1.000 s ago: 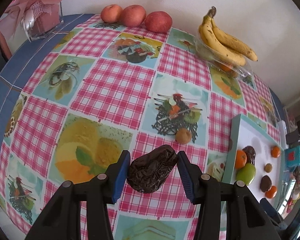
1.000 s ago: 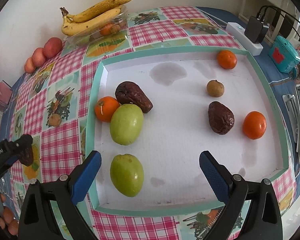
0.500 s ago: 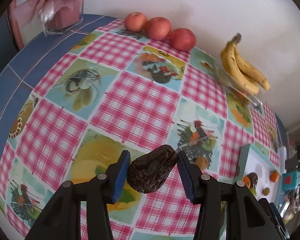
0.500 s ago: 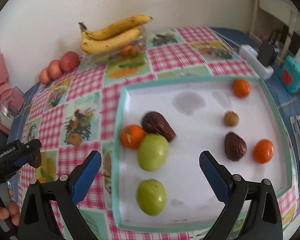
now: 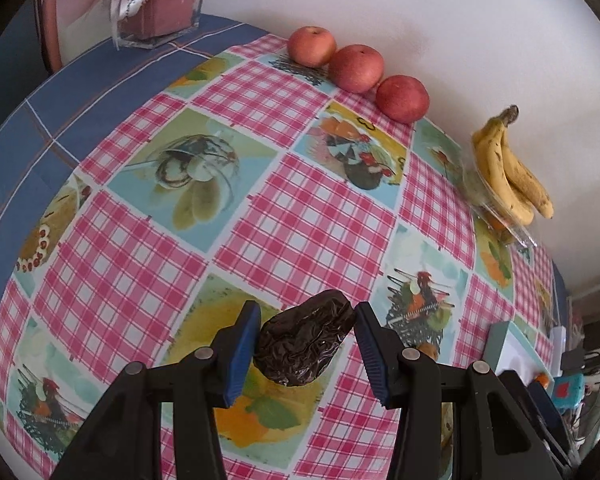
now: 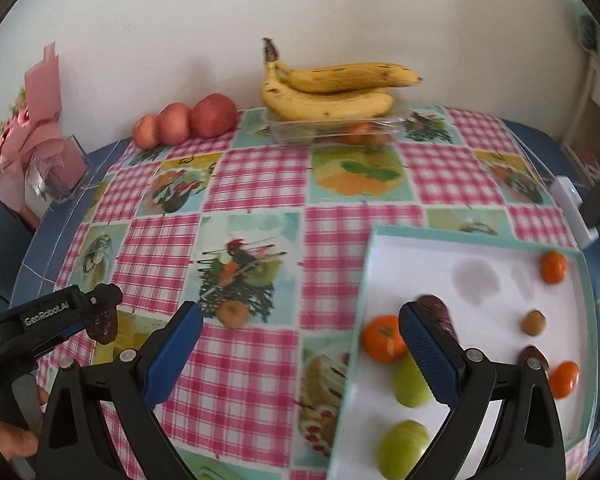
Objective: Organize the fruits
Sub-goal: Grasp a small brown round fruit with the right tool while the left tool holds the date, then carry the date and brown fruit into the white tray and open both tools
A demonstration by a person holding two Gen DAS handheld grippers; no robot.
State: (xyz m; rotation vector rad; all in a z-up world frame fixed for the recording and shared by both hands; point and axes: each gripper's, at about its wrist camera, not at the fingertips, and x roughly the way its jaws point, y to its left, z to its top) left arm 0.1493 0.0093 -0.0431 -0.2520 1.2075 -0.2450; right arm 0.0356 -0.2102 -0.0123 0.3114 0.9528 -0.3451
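My left gripper point(image 5: 306, 346) is shut on a dark wrinkled fruit point(image 5: 306, 344) and holds it above the checked tablecloth; it also shows in the right wrist view point(image 6: 104, 322). My right gripper point(image 6: 300, 356) is open and empty, above the cloth at the left rim of the white tray point(image 6: 480, 242). The tray holds oranges point(image 6: 384, 338), green fruits point(image 6: 410, 376), dark wrinkled fruits point(image 6: 440, 310) and a small brown fruit point(image 6: 534, 322). Another small brown fruit point(image 6: 232, 314) lies on the cloth.
Three red apples point(image 5: 358, 68) line the wall. Bananas point(image 5: 508, 168) rest on a clear plastic box point(image 6: 332, 130). A pink gift box point(image 5: 156, 4) stands at the far left corner. A white power strip point(image 6: 572, 208) lies right of the tray.
The left gripper carried the dark fruit further left, away from the tray. The right gripper pulled back and swung left, from over the tray to over the cloth.
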